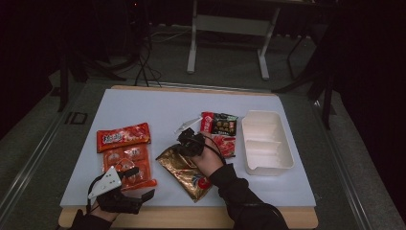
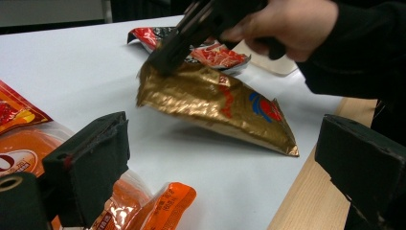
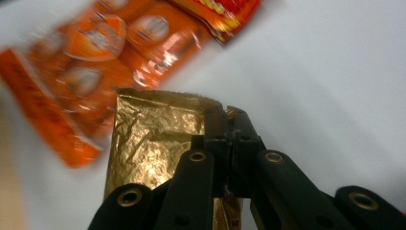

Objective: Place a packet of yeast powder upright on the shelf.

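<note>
A crinkled gold foil packet (image 1: pixel 186 173) lies in the middle of the white table (image 1: pixel 158 108). My right gripper (image 1: pixel 187 142) is shut on its far top edge. In the right gripper view the jaws (image 3: pixel 225 117) pinch the corner of the gold packet (image 3: pixel 148 139). In the left gripper view that end of the gold packet (image 2: pixel 215 103) is raised off the table under the right gripper (image 2: pixel 163 64), while its near corner rests by the table edge. My left gripper (image 1: pixel 143 183) stands open at the front left, beside an orange sausage packet (image 1: pixel 129 165), with nothing between its jaws.
A red-orange packet (image 1: pixel 123 136) lies behind the orange one. A dark snack packet (image 1: pixel 224 124) and a red one (image 1: pixel 226 144) sit beside an empty white tray (image 1: pixel 287 155) at the right. The wooden table edge (image 2: pixel 311 201) is close to my left gripper.
</note>
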`<state>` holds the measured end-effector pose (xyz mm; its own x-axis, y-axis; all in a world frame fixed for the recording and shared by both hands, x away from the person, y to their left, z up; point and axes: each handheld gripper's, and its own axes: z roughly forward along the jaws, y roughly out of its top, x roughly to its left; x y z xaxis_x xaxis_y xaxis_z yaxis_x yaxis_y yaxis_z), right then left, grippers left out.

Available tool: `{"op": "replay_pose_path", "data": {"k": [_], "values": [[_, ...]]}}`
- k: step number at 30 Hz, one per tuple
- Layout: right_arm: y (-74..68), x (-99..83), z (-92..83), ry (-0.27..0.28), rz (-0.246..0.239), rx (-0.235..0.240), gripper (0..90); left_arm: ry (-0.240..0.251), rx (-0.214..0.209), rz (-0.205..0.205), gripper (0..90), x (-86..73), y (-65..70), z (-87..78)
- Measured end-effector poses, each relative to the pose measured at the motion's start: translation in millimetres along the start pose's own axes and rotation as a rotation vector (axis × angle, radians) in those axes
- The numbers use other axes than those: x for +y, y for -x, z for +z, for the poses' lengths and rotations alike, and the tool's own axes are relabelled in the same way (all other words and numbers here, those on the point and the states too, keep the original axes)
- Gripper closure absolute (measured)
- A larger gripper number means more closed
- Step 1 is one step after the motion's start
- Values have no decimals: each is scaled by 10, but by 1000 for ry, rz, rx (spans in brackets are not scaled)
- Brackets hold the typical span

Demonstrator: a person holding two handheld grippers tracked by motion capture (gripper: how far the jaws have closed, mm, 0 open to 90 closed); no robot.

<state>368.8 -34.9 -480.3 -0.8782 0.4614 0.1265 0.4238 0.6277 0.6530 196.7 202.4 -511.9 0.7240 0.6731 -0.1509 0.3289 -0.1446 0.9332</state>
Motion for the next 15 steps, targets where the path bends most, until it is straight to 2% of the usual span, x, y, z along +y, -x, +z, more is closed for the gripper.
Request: {"op": "replay_pose_path", "data": {"k": [7,15], "values": [[-94,8,-242,70,-3,47,888,-1,4,-2,52,-2,-1,6],[-223,-18,-445,102,-27,85,888,-7,5,-1,52,-5,-1,14]]}}
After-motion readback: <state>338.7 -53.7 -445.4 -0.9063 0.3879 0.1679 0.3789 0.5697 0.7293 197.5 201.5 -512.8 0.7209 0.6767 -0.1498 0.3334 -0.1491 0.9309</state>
